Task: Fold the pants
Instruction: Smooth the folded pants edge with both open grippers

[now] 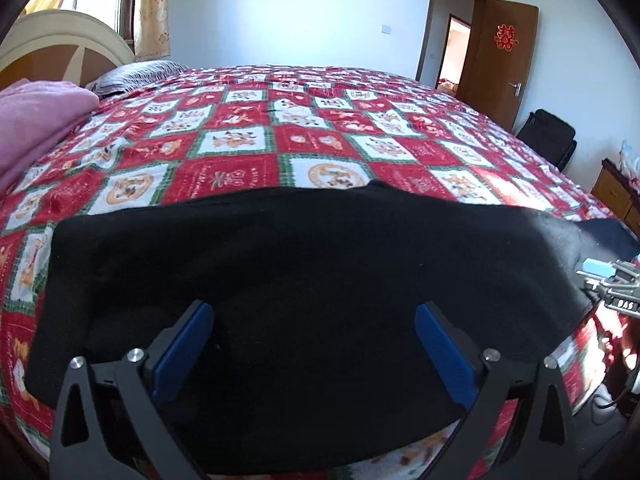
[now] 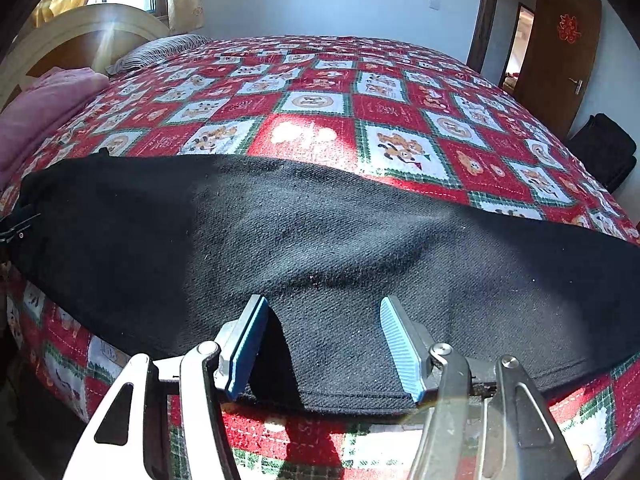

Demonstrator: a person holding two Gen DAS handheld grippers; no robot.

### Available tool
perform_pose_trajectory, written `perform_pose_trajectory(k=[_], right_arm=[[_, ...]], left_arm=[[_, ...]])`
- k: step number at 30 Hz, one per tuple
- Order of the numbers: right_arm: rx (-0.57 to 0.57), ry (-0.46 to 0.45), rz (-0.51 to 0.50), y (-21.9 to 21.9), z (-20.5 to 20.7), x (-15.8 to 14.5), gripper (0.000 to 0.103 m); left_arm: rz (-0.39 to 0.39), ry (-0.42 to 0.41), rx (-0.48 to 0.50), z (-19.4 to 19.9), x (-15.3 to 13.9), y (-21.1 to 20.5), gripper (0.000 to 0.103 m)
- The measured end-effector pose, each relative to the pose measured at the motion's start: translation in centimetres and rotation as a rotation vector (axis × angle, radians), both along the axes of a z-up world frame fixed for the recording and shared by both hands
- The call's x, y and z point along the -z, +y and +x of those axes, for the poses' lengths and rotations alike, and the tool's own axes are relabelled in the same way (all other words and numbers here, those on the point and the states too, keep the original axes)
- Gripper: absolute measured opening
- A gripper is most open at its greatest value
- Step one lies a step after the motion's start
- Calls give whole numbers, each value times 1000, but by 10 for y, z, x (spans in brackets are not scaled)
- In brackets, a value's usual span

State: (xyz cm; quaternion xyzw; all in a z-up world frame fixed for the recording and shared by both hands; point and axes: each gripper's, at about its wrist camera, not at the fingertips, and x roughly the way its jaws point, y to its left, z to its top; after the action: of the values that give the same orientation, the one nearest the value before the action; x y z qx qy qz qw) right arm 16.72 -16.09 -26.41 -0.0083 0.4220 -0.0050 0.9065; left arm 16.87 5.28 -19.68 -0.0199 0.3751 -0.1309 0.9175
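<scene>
Bedroom, red checkered bedspread [image 1: 240, 136] covering bed. Black pants [image 1: 280, 264] lying flat along near edge. I am hovering left gripper [image 1: 314, 344] and right gripper [image 2: 324, 336], both spread, pinching nothing. Judging: pre-grasp step; next needing pinch on near hem.

Cloth, metal and wood, matt for the most part

The pants [image 2: 360, 240] are black knit cloth, matt, with a fine ribbed weave and specks of lint; the bedspread [image 1: 240, 136] under them is soft printed cloth in red, white and green checks. The left gripper [image 1: 314, 354] has matt black metal arms, shiny silver rivets and smooth blue pads; the right gripper [image 2: 324, 346] is bare brushed metal with ridged light-blue pads. A pink blanket [image 1: 36, 120] looks fleecy. The door [image 1: 500, 60] is brown wood with a slight sheen.
</scene>
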Motion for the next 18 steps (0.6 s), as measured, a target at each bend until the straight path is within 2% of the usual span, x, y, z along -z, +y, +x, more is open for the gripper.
perform_pose_trajectory(k=[3,8,14,16,18], right_arm=[[-3,8,3,0,0,-2,61],[2,19,18,-4,-1,-5,61],[41,13,32,-21,-6,-12,61],[62,15,40,-32,-9,-14,61],[90,37,43,-43,-10,-11,61]], left_arm=[[-59,5,7,-2,-8,-1,103],[-59,-15,40,-6,-17,-20,103],[-73,10,70,-6,-9,-37,103],[-51,21,82,-7,-1,-43,103],[0,-11,94,-13,4,-49,103]])
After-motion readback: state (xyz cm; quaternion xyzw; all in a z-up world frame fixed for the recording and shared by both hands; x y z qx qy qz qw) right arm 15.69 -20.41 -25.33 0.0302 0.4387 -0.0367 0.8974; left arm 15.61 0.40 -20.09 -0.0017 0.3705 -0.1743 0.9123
